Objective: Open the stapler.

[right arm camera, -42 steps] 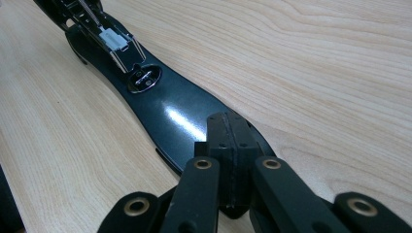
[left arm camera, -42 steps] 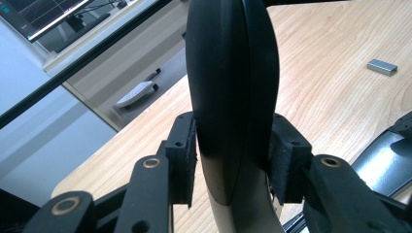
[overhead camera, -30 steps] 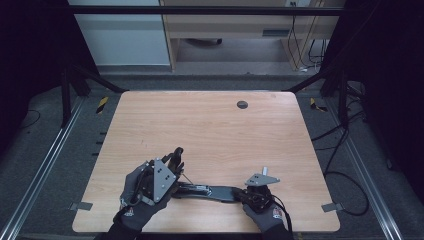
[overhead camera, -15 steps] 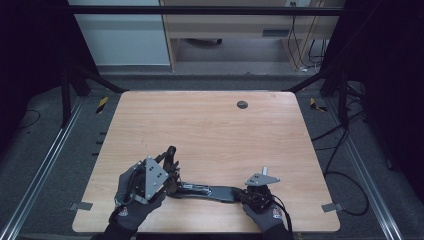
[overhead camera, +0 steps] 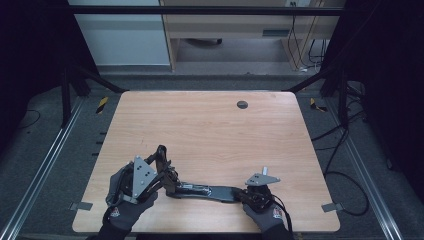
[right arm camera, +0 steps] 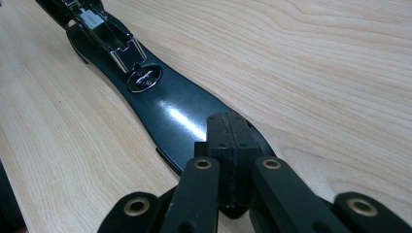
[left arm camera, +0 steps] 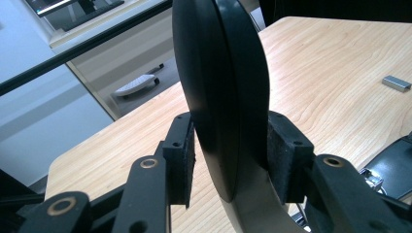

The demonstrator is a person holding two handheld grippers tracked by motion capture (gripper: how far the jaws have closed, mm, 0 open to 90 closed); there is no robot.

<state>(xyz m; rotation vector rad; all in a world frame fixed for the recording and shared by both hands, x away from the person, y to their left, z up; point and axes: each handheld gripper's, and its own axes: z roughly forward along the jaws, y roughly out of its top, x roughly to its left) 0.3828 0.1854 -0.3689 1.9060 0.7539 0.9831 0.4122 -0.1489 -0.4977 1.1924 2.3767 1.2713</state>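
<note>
The right hand-held gripper (right arm camera: 228, 141), jaws closed, pins the stapler base (right arm camera: 165, 111) flat while the left hand-held gripper (left arm camera: 228, 160), half open, clasps the raised stapler arm (left arm camera: 223, 82), so the stapler appears opened, with reloading still left.

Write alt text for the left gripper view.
A curved, glossy black part stands upright between the left gripper's two padded jaws, the right pad against it and a slim gap at the left pad. Behind lies a light wooden table with a small grey metal block.

Grey gloves with black cuffs and a small red mark are being worn on the left hand (overhead camera: 131, 200) and right hand (overhead camera: 265, 212). Black jaws are being backed by brass-ringed pivots and small screws; grey three-cornered plates are being carried behind them.
</note>
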